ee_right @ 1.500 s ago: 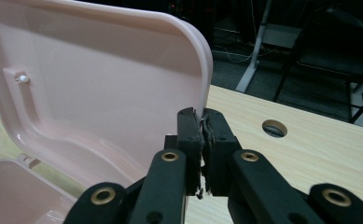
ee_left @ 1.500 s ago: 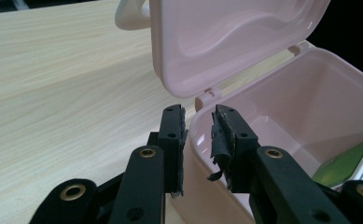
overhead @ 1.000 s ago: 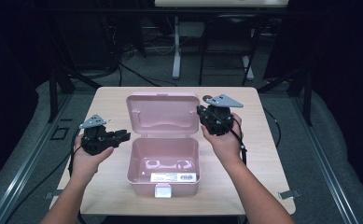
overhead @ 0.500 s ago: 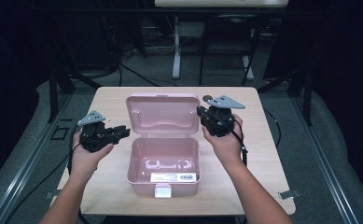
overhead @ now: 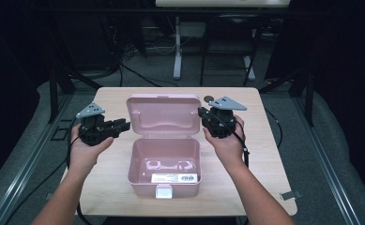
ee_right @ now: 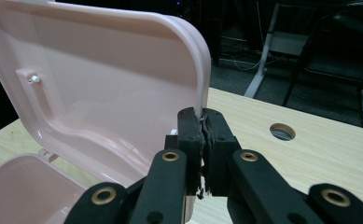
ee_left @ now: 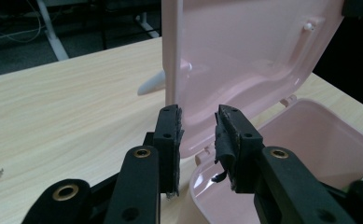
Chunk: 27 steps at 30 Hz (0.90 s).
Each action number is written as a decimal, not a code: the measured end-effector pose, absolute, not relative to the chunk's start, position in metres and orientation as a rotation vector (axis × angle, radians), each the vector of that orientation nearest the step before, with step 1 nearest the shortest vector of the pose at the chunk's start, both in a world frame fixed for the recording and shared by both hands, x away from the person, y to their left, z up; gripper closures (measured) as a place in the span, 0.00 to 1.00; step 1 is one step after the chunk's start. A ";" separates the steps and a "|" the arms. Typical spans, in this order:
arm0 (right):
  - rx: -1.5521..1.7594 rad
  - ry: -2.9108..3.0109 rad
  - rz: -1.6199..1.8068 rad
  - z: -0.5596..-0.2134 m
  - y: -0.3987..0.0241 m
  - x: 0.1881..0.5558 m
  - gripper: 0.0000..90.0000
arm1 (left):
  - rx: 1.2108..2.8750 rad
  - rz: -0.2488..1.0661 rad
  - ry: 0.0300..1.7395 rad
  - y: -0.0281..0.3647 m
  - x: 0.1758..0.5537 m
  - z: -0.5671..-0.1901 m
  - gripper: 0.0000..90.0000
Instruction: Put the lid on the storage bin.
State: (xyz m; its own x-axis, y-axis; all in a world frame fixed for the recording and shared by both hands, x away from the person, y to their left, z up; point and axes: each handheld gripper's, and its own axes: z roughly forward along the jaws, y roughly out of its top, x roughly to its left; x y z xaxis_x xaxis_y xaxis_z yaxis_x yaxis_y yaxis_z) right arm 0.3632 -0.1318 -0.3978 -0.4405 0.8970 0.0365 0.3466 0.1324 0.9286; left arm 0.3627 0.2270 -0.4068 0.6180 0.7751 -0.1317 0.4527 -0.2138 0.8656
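the pink box (overhead: 163, 166) sits mid-table, lid (overhead: 163, 115) raised. the right gripper (ee_right: 202, 128) pinches the lid's side edge, likely propping it upright; the left gripper (ee_left: 198, 135) hangs beside the other edge, jaws apart (touching nothing).

Your forearms come in bare — no sleeves, no gloves. Your left gripper (overhead: 122, 125) and your right gripper (overhead: 201, 112) are both matte black, and each carries a grey three-cornered plate (overhead: 90, 110) on top. A thin black cable (overhead: 242, 146) trails back from each along your wrist. Seen up close, the jaws are blocky black bars on linked arms with brass-ringed pivot holes (ee_left: 142, 152) and small dark screws. Their inner pads (ee_left: 223, 148) are black rubber — worn, with edges fraying and peeling loose.
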 end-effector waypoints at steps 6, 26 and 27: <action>1.190 1.867 1.291 -0.398 -0.132 0.362 0.97 | 1.853 0.444 0.989 0.227 0.368 -0.400 0.77; 1.187 1.862 1.308 -0.399 -0.133 0.360 0.97 | 1.838 0.538 0.966 0.211 0.383 -0.370 0.81; 1.187 1.862 1.308 -0.399 -0.133 0.360 0.97 | 1.839 0.545 0.969 0.210 0.384 -0.369 0.81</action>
